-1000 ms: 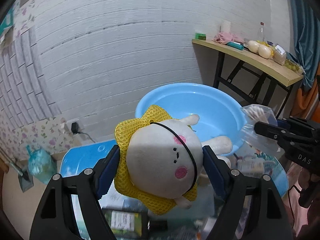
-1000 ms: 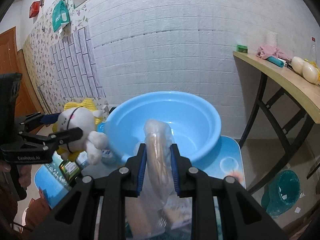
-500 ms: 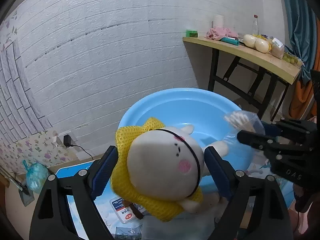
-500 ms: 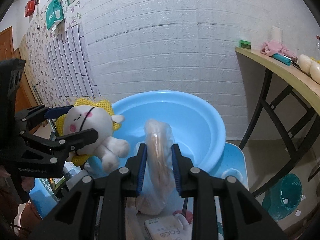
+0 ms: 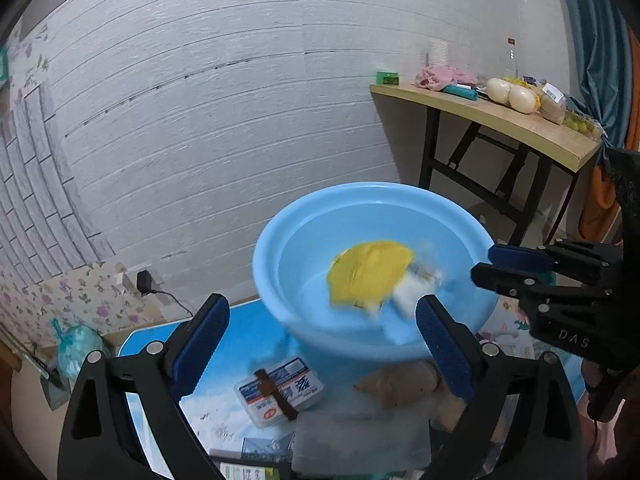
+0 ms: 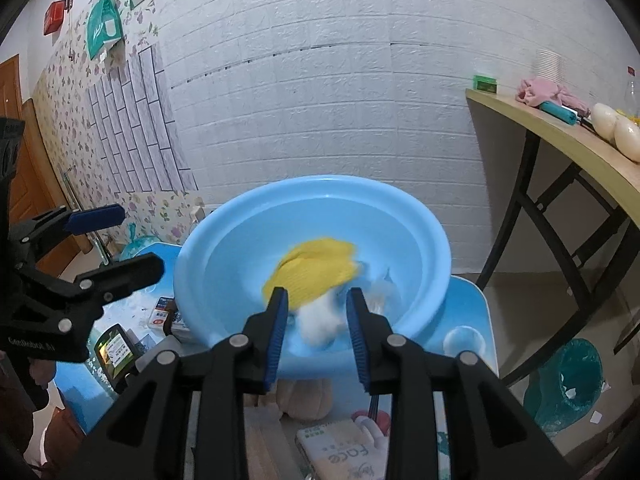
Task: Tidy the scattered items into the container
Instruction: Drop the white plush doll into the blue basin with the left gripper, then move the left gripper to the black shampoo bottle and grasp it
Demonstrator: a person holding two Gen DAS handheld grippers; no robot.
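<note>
The plush toy [image 5: 370, 276], white with a yellow mesh collar, was seen blurred inside the blue basin [image 5: 280, 240], ahead of the left gripper [image 5: 320, 344] and beyond its fingertips; half a second earlier it had been clamped between those blue pads. The left gripper was now released, its jaws spread wide with nothing between them. In the right wrist view the same toy [image 6: 316, 276] was caught mid-fall just past the right gripper [image 6: 316, 336], and a pale crumpled shape beside it [image 6: 382, 292] was judged to be the clear bag of cotton swabs that had been pinched there a moment before, though the blur left this uncertain. The right gripper was likewise let go, its jaws parted and empty.

Two items were thus judged delivered to the container at once. The task was not finished: a rubber-banded card box [image 5: 280, 392] and a brownish, lumpy item [image 5: 400, 388] were left on the blue table [image 5: 152, 340] below and between the left jaws, in front of the basin. A pack printed "face" [image 6: 340, 452] lay under the right gripper, and a small dark packet [image 6: 116, 352] to its left. These were judged to be next for collection.
</note>
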